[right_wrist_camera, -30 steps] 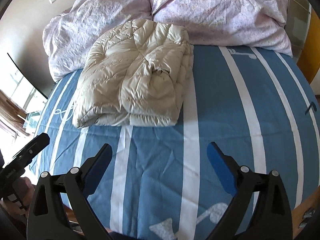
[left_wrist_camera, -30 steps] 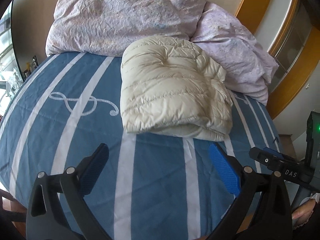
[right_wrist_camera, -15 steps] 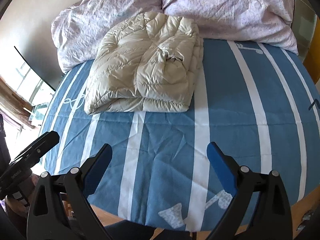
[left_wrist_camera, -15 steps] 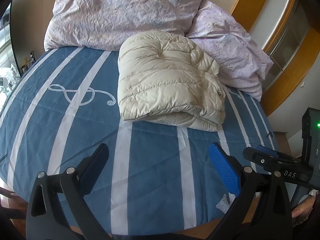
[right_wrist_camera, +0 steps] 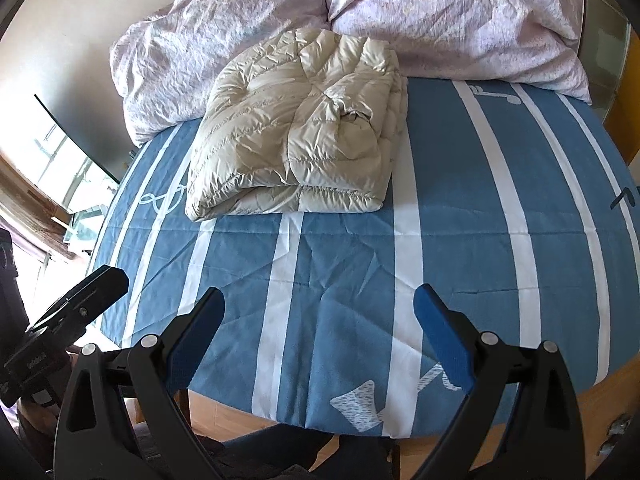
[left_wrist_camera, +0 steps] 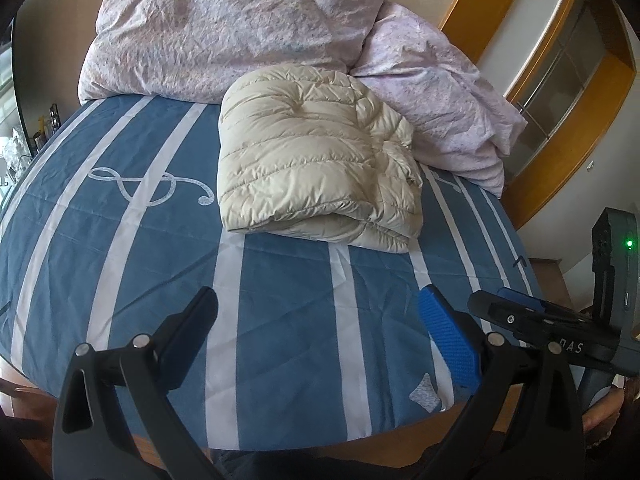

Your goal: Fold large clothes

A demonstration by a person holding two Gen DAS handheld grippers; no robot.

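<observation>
The folded cream quilted puffer jacket (left_wrist_camera: 316,160) (right_wrist_camera: 296,132) is lying on the blue white-striped bed (left_wrist_camera: 120,240) against the lilac duvet (left_wrist_camera: 224,24); the left tool (left_wrist_camera: 320,328) and right tool (right_wrist_camera: 320,324) are gaping wide, holding nothing.

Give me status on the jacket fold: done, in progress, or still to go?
Done: the cream puffer jacket lies folded into a compact bundle on the striped blue bedspread, against the pink duvet. In hand: nothing; the left gripper and right gripper are both open, empty and short of the jacket. Left: no other unfolded garment shows, so the fold looks finished.
</observation>
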